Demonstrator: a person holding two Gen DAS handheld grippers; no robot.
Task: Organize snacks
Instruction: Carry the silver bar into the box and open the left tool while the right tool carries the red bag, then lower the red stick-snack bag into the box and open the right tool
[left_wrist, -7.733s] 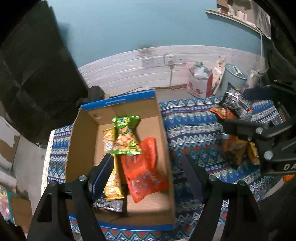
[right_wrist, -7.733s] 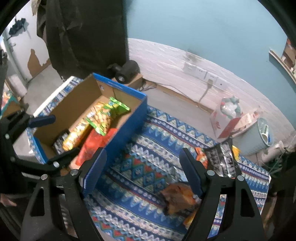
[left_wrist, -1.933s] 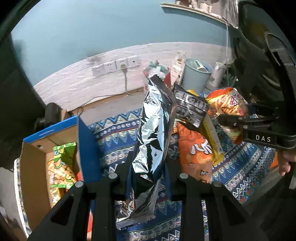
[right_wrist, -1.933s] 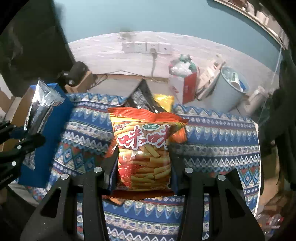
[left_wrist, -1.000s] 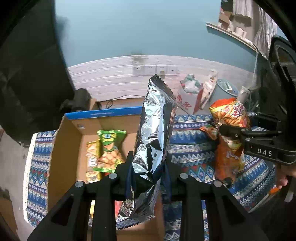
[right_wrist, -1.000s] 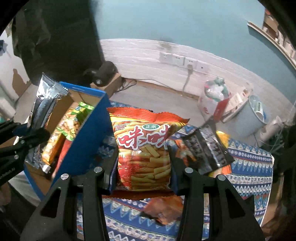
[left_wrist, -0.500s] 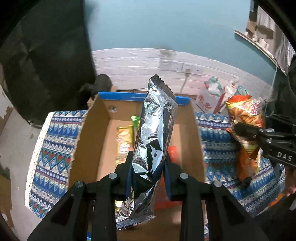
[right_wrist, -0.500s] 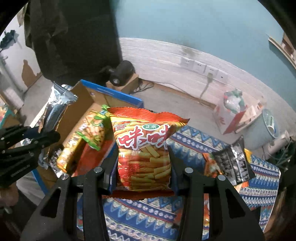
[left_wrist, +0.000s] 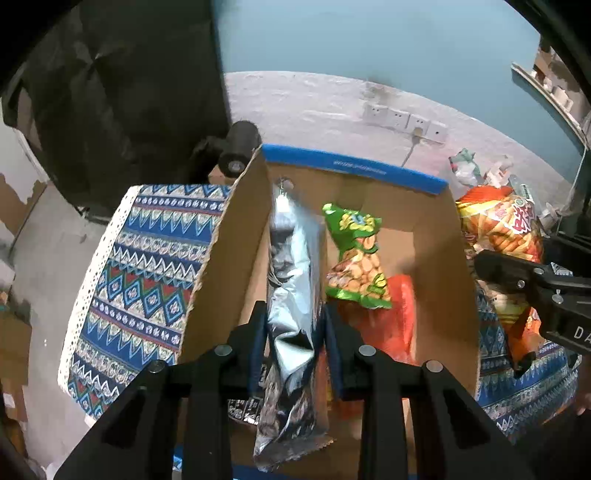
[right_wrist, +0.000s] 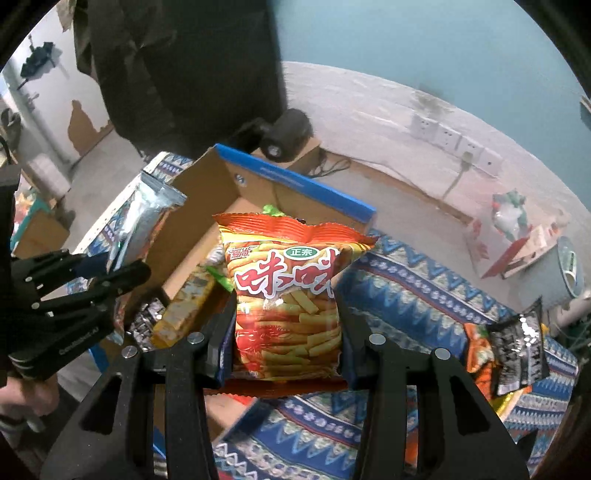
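My left gripper is shut on a long silver foil snack bag and holds it upright over the left side of the cardboard box. The box holds a green snack bag and a red bag. My right gripper is shut on an orange-red chips bag and holds it above the box's right wall. That bag and gripper also show in the left wrist view. The left gripper with the silver bag shows in the right wrist view.
The box stands on a blue patterned cloth. A black snack bag and an orange bag lie on the cloth at the right. Behind are a black speaker, wall sockets, a bin.
Both grippers have moved left toward the box with their bags. The silver bag now hangs lower inside the box's left side; the chips bag is over the box's right edge.
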